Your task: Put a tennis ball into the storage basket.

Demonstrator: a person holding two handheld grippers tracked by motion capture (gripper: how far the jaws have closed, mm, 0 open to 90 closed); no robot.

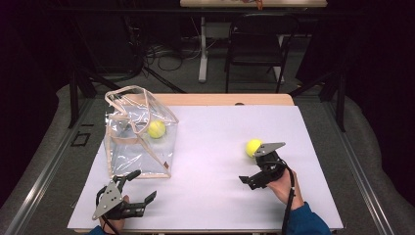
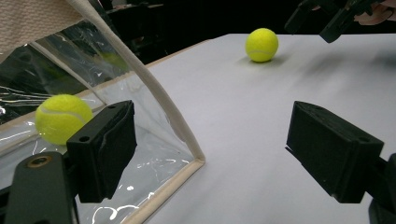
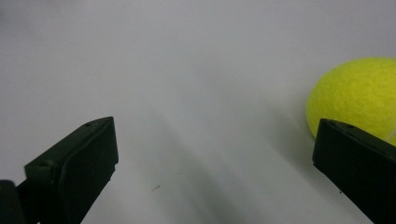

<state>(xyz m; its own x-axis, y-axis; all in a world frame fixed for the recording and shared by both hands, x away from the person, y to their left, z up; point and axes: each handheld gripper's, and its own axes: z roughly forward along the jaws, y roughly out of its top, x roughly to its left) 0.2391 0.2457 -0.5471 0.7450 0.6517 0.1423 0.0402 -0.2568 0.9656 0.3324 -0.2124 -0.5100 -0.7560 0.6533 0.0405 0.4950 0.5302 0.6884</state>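
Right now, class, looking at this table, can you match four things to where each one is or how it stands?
1. clear bag
2. ball in the bag
3. loose ball
4. left gripper

a. beside the right gripper
b. jaws open, near the bag's front corner
c. behind clear plastic
d. upright on the table's left

Pairs: 1-d, 2-c, 3-a, 4-b

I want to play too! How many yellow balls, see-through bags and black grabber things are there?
Yellow tennis balls: 2, one in the bag, one on the table
Clear bag: 1
Grippers: 2, left gripper, right gripper
Total: 5
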